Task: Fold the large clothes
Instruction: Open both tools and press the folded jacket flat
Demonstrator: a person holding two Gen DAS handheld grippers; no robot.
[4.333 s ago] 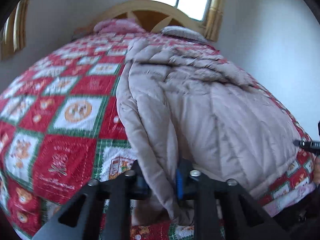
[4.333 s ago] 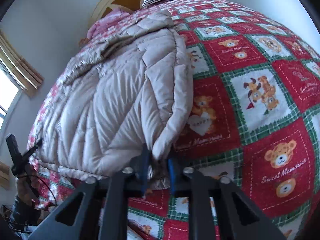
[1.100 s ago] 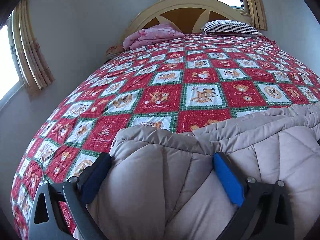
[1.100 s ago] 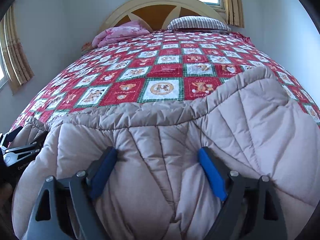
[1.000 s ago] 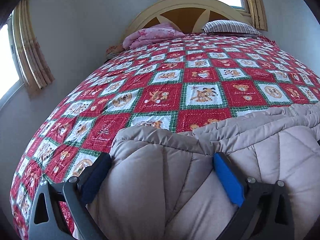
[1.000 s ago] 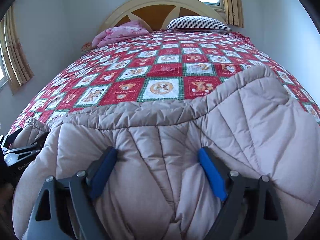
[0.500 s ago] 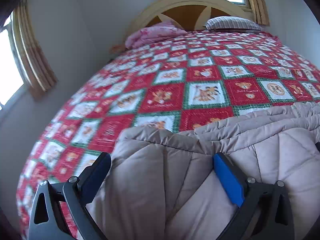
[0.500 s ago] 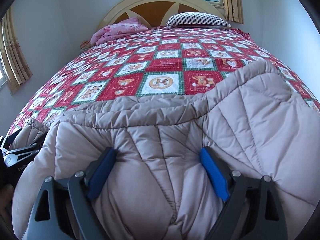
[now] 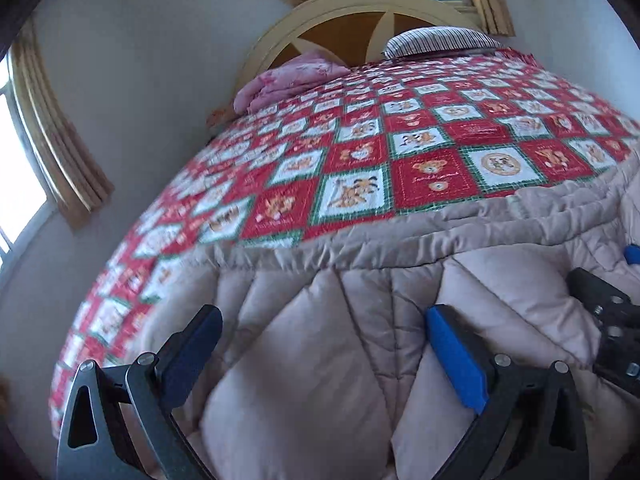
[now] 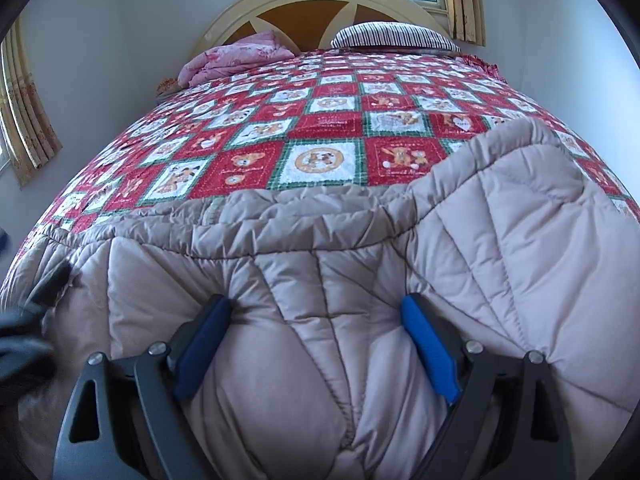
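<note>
A beige quilted puffer coat [image 9: 320, 380] lies folded across the near end of the bed, on a red checked quilt [image 9: 360, 160]. My left gripper [image 9: 322, 320] hangs open over the coat, jaws wide, with padded fabric bulging between its blue pads. My right gripper [image 10: 316, 304] is open the same way over the coat [image 10: 500, 240], further right. In the left wrist view, the right gripper [image 9: 608, 320] shows at the right edge. The left gripper [image 10: 28, 320] is a dark blur at the left edge of the right wrist view.
A pink folded blanket [image 10: 236, 60] and a striped pillow [image 10: 392, 36] lie against the arched headboard [image 10: 300, 0]. The red quilt [image 10: 320, 120] lies bare beyond the coat. Curtained windows [image 9: 60, 160] stand on the left wall and behind the headboard.
Some four seconds ago both grippers were shut on edges of the lengthwise coat; now it lies folded and both are open. Lately the left gripper slid sideways toward the right one.
</note>
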